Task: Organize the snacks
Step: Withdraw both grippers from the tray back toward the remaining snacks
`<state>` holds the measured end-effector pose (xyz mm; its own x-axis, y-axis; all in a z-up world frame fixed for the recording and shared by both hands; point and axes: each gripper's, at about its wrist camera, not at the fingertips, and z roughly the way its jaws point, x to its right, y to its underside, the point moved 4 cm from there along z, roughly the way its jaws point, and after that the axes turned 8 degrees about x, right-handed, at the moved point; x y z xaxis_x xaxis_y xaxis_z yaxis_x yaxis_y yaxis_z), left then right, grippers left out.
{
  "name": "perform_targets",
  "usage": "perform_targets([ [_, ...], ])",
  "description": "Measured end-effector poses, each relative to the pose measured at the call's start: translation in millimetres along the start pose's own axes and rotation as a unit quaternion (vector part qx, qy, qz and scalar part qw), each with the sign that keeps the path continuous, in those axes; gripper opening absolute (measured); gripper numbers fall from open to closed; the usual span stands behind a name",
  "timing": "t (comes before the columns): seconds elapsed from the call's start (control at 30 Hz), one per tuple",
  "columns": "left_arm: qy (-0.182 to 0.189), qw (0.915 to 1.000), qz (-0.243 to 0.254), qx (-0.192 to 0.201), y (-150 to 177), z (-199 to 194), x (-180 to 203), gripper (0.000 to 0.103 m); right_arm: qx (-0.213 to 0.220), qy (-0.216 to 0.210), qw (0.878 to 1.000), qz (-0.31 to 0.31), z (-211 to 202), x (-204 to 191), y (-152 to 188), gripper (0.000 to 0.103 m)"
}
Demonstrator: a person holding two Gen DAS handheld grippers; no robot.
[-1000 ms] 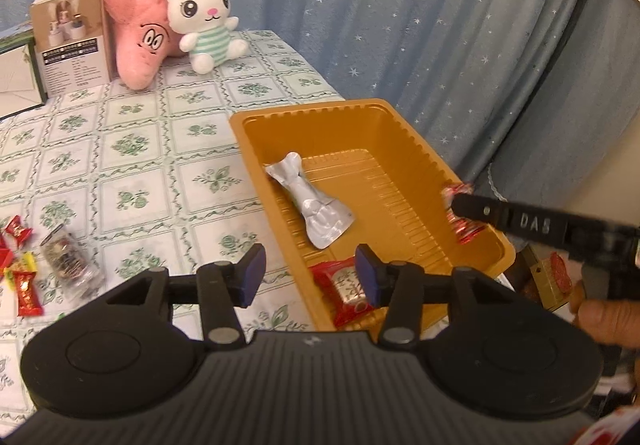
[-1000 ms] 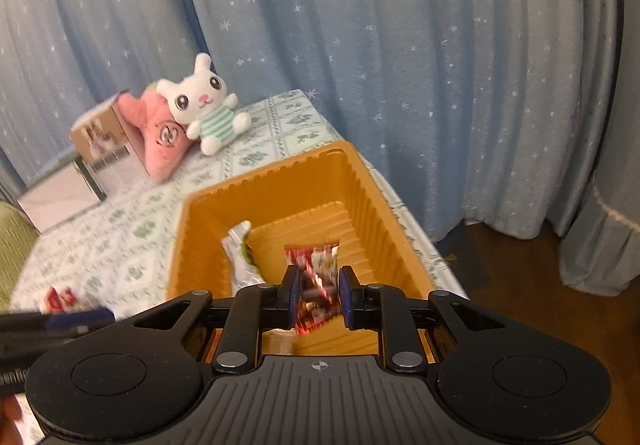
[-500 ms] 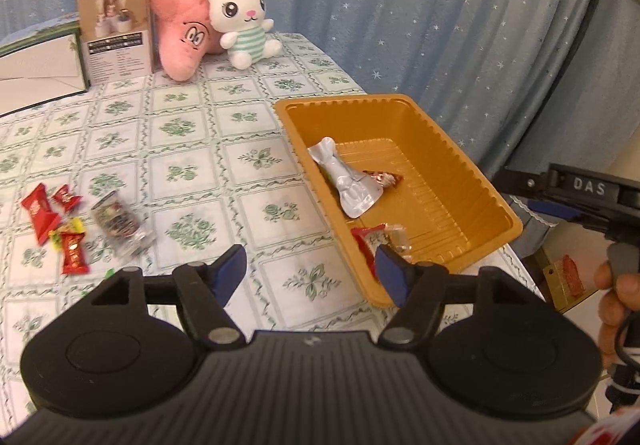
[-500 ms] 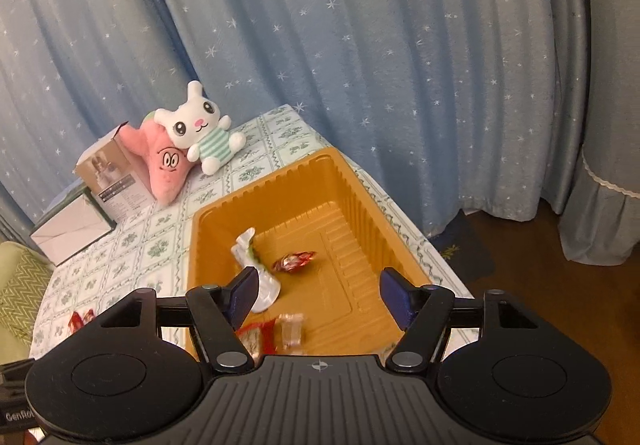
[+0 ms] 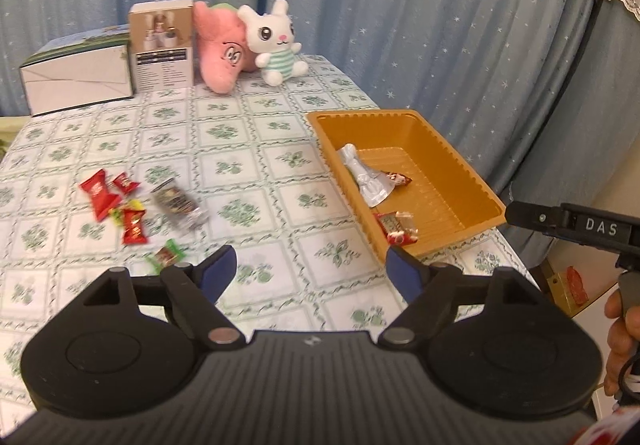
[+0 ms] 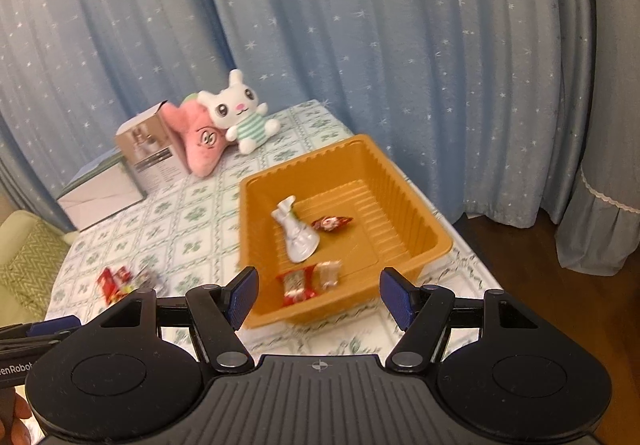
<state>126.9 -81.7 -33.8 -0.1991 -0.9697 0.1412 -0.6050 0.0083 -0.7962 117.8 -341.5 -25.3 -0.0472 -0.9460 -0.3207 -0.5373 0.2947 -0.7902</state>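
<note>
Orange tray [image 5: 476, 189] sits at the right edge of the counter [image 5: 256, 165], which carries a green floral checked cloth. Inside the tray lie three snacks: a silver foil packet [image 5: 370, 181] along the left wall, a small dark red wrapped candy [image 5: 398, 178] just beside it, and a red-and-clear packet [image 5: 398, 229] at the near left corner. In the right wrist view the same three show as the silver foil packet [image 6: 296, 235], the wrapped candy [image 6: 331, 223] and the red-and-clear packet [image 6: 308, 283].

Unsorted snacks remain on the cloth, well apart from the tray: a cluster of red packets [image 5: 106, 193], a clear packet with dark contents [image 5: 178, 203] just beside them, and a green-ended candy [image 5: 166, 255] nearer the camera.

Left tongs [image 5: 310, 273] stand spread over bare cloth with nothing between them; their jaws have just been opening. Right tongs [image 6: 320, 295] also stand spread, nothing pinched, hanging above the near end of the tray, having opened within the last second. A hand [image 5: 620, 345] grips the right tool's handle at the right edge of the left wrist view.

At the far end of the counter: a white bunny plush [image 5: 276, 41], a pink plush [image 5: 222, 53], a brown carton [image 5: 162, 47] and a white box [image 5: 76, 81]. Blue star-print curtain [image 5: 400, 5] behind.
</note>
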Motion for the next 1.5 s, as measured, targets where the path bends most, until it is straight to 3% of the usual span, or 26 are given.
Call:
perform_targets([
  [0.3,-0.027,0.9996,0.003,0.011,15.2,-40.8,-19.6,0.085,-0.009,-0.018,0.999,-0.028,-17.9,-29.5,14.7,0.067],
  [0.67,-0.06,0.9981,-0.009,0.015,22.6,-61.4,-52.5,0.086,-0.019,-0.043,0.997,-0.058,-20.7,-59.5,25.3,0.067],
  [1.5,-0.086,0.9962,-0.012,0.004,25.3,-59.7,-89.5,0.086,-0.039,-0.056,0.995,-0.075,-6.5,-81.8,38.4,0.067],
])
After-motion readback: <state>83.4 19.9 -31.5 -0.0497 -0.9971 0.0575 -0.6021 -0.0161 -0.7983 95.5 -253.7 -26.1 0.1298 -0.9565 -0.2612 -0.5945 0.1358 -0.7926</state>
